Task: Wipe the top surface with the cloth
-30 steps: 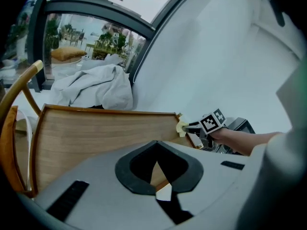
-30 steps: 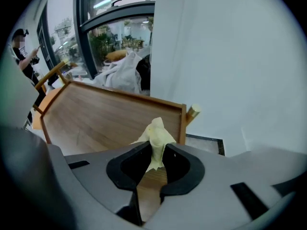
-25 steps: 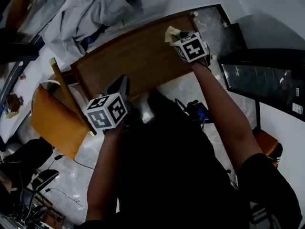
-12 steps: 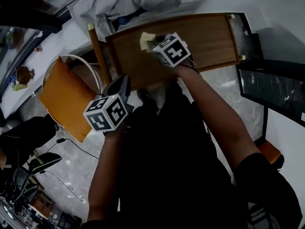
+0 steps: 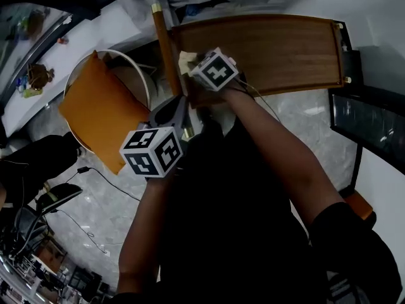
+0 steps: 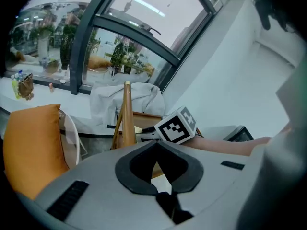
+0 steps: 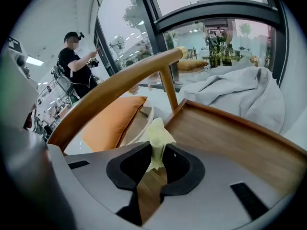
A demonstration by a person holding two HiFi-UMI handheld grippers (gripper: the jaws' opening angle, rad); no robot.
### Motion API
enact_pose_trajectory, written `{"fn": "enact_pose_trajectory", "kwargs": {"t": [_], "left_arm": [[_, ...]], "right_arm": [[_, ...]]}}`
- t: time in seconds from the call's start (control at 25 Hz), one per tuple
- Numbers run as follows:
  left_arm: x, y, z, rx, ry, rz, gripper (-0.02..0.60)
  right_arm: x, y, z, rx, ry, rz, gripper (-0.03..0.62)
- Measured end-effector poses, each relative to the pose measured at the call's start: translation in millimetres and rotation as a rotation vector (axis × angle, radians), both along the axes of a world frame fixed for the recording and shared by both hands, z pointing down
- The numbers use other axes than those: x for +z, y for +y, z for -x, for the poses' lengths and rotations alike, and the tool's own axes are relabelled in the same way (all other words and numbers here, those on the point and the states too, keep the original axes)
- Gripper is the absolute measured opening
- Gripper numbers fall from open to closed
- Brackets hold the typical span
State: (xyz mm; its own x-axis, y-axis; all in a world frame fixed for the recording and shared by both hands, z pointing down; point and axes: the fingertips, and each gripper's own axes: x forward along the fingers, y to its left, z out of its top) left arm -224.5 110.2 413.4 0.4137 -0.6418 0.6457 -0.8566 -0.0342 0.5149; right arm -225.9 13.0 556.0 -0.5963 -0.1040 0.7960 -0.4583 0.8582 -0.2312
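Note:
The brown wooden table top (image 5: 278, 46) with a raised rim lies at the top of the head view. My right gripper (image 5: 191, 66) is at its left end, shut on a pale yellow cloth (image 5: 185, 60) that rests on the wood. In the right gripper view the cloth (image 7: 157, 134) is pinched between the jaws over the table top (image 7: 230, 138), close to its left corner. My left gripper (image 5: 178, 108) hovers off the table near the chair, shut and holding nothing; in its own view the left gripper (image 6: 154, 150) has its tips together.
A wooden chair with a curved back (image 7: 110, 87) and an orange cushion (image 5: 101, 116) stands just left of the table. Grey fabric (image 7: 235, 95) is heaped behind the table. A black screen (image 5: 373, 128) sits at the right. A person (image 7: 76, 63) stands far off by the windows.
My right gripper has dragged the cloth from the table's far right corner across to its left end. The left gripper has stayed low beside the chair.

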Motion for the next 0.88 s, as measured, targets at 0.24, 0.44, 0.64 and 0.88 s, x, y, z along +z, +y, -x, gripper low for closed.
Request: {"fn": "enact_pose_trajectory", "kwargs": {"t": [0.24, 0.44, 0.64, 0.88], "left_arm": [[5.9, 4.7, 12.2, 0.006, 0.012, 0.008, 0.012], [8.5, -7.7, 6.3, 0.025, 0.018, 0.009, 0.012], [-0.2, -24.9, -11.7, 0.042, 0.019, -0.008, 0.012], [1.1, -36.7, -31.4, 0.033, 0.005, 0.005, 0.012]], "right_arm": [[25.3, 10.0, 3.0, -0.002, 0.025, 0.012, 0.080], [22.8, 2.8, 9.2, -0.071, 0.047, -0.080, 0.080], [26.3, 0.3, -15.2, -0.060, 0.057, -0.070, 0.081], [28.2, -14.1, -52.7, -0.051, 0.073, -0.076, 0.081]]}}
